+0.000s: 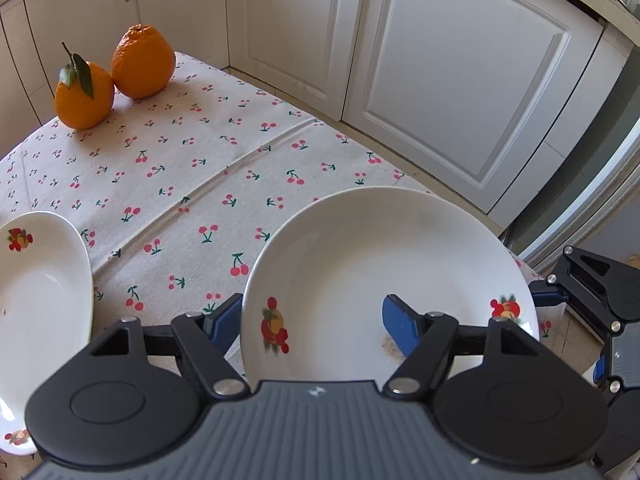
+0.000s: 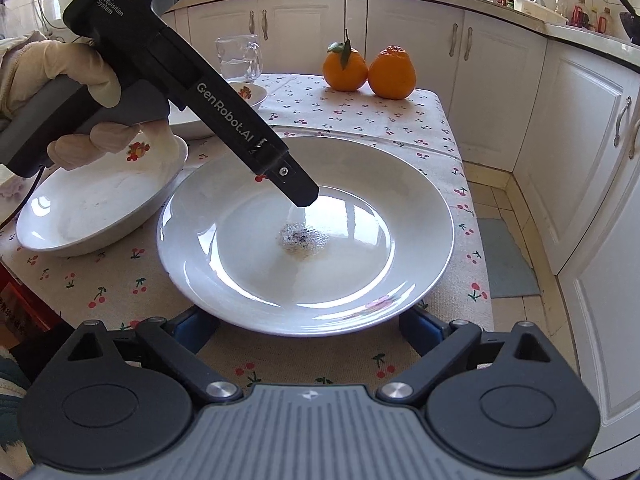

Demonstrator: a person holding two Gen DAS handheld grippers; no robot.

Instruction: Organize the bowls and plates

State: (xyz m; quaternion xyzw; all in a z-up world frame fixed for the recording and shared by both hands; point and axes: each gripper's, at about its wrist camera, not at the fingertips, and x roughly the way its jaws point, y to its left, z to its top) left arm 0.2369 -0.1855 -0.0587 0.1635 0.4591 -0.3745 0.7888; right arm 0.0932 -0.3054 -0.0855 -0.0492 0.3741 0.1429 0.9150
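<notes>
The table (image 2: 360,120), under a cherry-print cloth, carries all the dishes. The large white plate (image 2: 306,232) sits at the near right corner of the table and is the reference landmark. A bowl (image 2: 100,208) lies just left of the plate. The left gripper (image 1: 312,320) is clamped on the plate's left rim, one pad under it and one inside. The right gripper (image 2: 308,332) straddles the plate's near edge, jaws spread, pads clear. Judgement: the left hand already controls the plate.
</notes>
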